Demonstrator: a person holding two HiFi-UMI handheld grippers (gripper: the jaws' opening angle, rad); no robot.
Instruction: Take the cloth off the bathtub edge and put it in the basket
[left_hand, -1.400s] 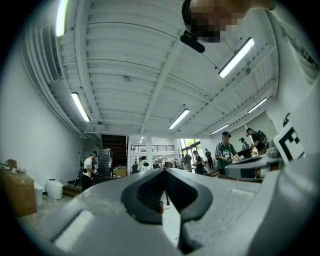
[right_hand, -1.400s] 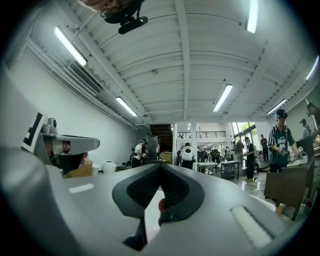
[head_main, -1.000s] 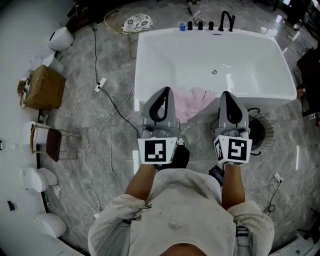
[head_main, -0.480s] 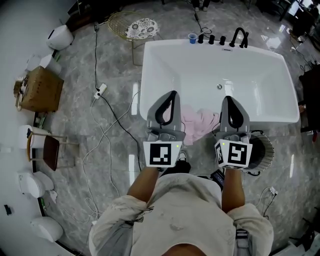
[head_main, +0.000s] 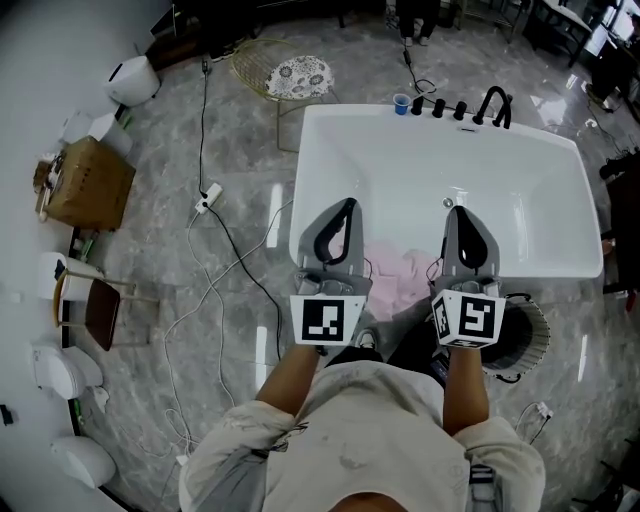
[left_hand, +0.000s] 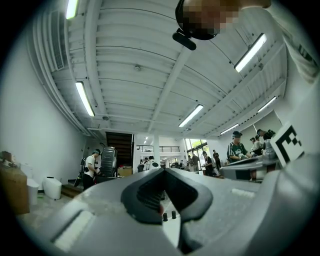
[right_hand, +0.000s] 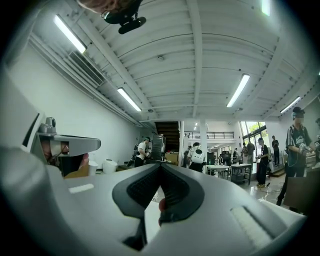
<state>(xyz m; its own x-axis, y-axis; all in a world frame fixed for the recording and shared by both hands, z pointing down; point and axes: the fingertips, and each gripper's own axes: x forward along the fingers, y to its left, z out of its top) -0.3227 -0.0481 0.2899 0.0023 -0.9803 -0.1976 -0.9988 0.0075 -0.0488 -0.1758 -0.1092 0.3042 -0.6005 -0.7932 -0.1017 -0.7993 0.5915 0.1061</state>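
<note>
Cloth (head_main: 398, 277), pink: draped over bathtub (head_main: 360, 112) rim at 6 o'clock. Basket (head_main: 525, 335): set at 4 o'clock of cloth. Left gripper (head_main: 345, 207), right gripper (head_main: 458, 212): jaws pressed together, nothing held.

Pink cloth (head_main: 400, 275) on near bathtub edge (head_main: 540, 274)

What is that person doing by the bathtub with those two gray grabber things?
A person stands at the white bathtub with a hand-held gripper in each hand. The left hand-held gripper and the right hand-held gripper are both shut and empty, held over the tub's near edge. The pink cloth lies on that edge between them, not yet picked up. The dark basket sits on the floor beside the tub, on the person's right.
</note>
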